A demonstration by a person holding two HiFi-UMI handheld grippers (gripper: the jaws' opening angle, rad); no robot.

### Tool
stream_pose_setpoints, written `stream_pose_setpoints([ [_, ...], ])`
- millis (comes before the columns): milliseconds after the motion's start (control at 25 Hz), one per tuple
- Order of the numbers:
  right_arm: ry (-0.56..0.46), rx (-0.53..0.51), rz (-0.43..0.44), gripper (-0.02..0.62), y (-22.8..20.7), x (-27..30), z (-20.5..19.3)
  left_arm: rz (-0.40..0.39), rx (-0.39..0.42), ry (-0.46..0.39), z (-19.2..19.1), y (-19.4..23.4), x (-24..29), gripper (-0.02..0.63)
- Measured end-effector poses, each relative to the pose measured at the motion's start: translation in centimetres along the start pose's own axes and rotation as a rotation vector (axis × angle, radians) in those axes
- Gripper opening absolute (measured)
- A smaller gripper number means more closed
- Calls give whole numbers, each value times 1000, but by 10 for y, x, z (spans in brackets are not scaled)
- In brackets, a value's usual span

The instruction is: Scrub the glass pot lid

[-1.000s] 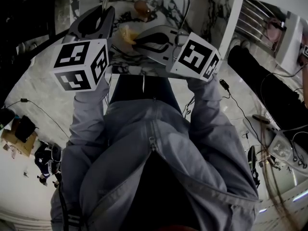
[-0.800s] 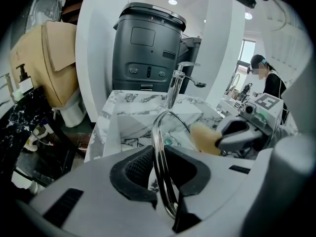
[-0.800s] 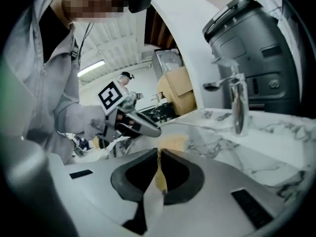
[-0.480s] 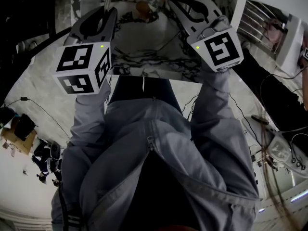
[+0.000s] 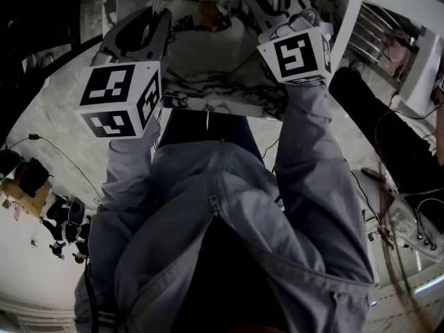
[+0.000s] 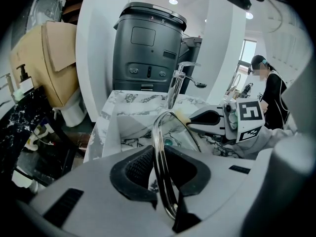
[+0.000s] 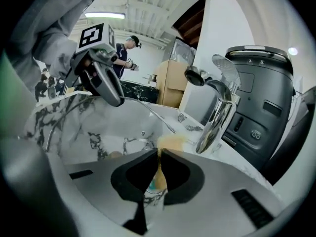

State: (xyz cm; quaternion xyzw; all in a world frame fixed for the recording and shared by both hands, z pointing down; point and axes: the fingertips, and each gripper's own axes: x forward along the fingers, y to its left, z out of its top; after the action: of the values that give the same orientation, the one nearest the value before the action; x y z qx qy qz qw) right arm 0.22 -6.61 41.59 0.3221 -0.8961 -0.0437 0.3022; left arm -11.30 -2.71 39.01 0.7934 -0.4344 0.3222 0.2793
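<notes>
The glass lid (image 6: 158, 147) stands on edge over the sink (image 6: 129, 127), its rim clenched in the left claw (image 6: 165, 169). The right claw (image 7: 159, 162), clamped on a yellow sponge (image 7: 170, 143), is beside it. Risk: scrubbing pressure twists the thin rim loose and the lid drops. The faucet (image 7: 217, 115), just beyond the right claw, crowds the stroke.

Both arms are stretched out in front of the person, left arm (image 5: 128, 179) and right arm (image 5: 312, 151) in grey sleeves. The left gripper (image 6: 160, 159) points steeply down, jaws clamped on the rim of the glass pot lid (image 6: 157, 132) (held on edge). The right gripper (image 7: 158, 154) reaches slightly further, jaws pinched together on a yellow sponge (image 7: 170, 143).
</notes>
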Motion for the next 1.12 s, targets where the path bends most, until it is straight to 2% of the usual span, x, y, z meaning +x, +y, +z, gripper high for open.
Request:
stream_pose_setpoints([
  [120,17,-61,13,43,2,11,-4,1,-6,0,-1,2,1,80],
  [280,40,-76,62,43,13,27,-14,0,-13,0,1,2,3,80],
  [400,60,-83,171,43,42,31,-22,-1,-19,1,1,1,4,80],
  [560,74,-32,332,43,87,23,-27,6,-21,-5,-2,6,8,80],
  [760,93,19,429,43,120,6,-33,21,-38,17,-2,7,7,80],
  [1120,136,87,666,43,177,-17,-41,39,-31,33,-6,11,10,80],
])
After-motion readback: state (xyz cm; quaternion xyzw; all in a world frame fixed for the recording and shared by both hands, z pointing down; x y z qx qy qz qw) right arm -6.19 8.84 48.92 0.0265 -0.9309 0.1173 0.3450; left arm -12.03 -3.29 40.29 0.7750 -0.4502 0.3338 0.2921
